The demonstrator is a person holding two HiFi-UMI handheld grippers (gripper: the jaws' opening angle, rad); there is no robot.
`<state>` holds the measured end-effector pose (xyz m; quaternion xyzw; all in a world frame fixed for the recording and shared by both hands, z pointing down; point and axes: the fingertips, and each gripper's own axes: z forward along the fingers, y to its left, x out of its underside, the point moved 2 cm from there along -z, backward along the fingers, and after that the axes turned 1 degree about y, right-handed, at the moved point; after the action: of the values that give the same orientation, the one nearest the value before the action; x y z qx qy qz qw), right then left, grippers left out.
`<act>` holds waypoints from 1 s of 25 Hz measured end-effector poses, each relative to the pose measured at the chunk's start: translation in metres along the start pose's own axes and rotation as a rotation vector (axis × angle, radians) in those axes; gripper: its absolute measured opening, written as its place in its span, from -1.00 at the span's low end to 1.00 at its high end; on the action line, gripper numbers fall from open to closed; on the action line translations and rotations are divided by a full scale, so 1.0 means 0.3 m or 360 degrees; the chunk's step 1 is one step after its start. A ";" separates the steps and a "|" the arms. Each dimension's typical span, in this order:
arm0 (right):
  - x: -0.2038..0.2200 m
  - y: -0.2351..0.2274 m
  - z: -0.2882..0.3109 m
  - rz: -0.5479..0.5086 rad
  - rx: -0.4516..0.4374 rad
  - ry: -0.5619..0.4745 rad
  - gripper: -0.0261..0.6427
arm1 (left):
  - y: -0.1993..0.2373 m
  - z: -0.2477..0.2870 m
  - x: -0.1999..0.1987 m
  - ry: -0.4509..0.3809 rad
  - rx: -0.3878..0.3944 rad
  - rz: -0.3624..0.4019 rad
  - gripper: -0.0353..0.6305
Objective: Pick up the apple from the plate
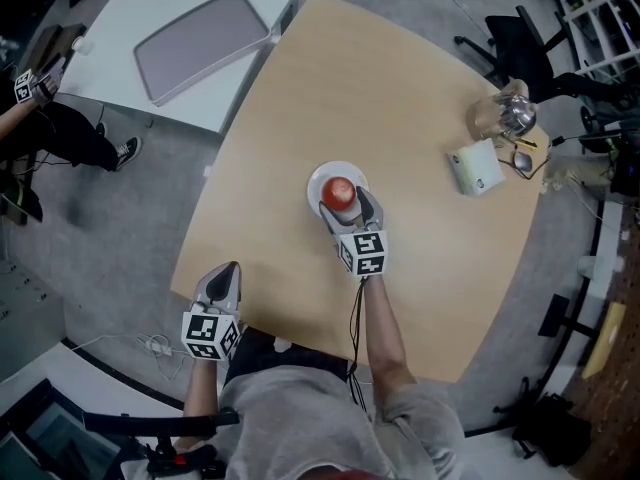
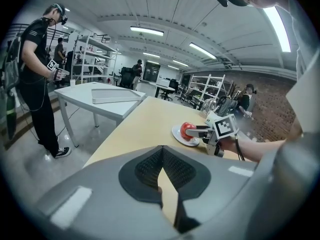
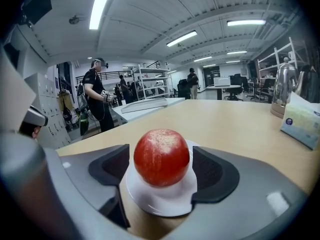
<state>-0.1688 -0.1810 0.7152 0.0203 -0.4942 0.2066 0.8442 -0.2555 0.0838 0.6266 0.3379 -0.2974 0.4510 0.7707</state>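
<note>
Over the plate [image 3: 165,206], my right gripper [image 3: 161,168] stands open astride the apple [image 3: 161,154]; I centre both pads at its widest girth, then close gently.

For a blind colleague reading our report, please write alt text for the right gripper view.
A red apple sits on a small white plate on a light wooden table, between the open jaws of the right gripper. A person stands behind at the left.

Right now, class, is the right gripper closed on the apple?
No: the right gripper is open, its jaws apart on either side of the apple.
</note>
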 end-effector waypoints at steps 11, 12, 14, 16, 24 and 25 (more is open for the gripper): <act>-0.003 -0.007 0.014 -0.0029 0.0031 0.0004 0.17 | -0.002 0.000 0.003 -0.0001 -0.0005 -0.0008 -0.83; -0.001 -0.007 0.014 -0.0032 0.0031 0.0008 0.17 | -0.001 -0.002 0.003 -0.0002 -0.0006 -0.0009 -0.83; 0.003 -0.007 0.014 -0.0039 0.0027 0.0017 0.17 | -0.001 -0.004 0.002 -0.0007 -0.0007 -0.0008 -0.83; 0.004 -0.009 0.017 -0.0041 0.0016 0.0021 0.17 | -0.002 -0.005 -0.004 -0.0016 -0.0007 -0.0003 -0.83; 0.002 -0.012 0.030 -0.0040 0.0006 0.0026 0.16 | -0.008 -0.009 -0.019 -0.0038 -0.0003 0.0010 -0.83; 0.002 -0.013 0.031 -0.0035 0.0005 0.0026 0.16 | -0.009 -0.009 -0.023 -0.0042 -0.0002 0.0014 -0.83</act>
<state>-0.1748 -0.1865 0.7209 0.0253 -0.4868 0.1980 0.8504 -0.2556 0.0816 0.6192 0.3420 -0.3094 0.4497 0.7649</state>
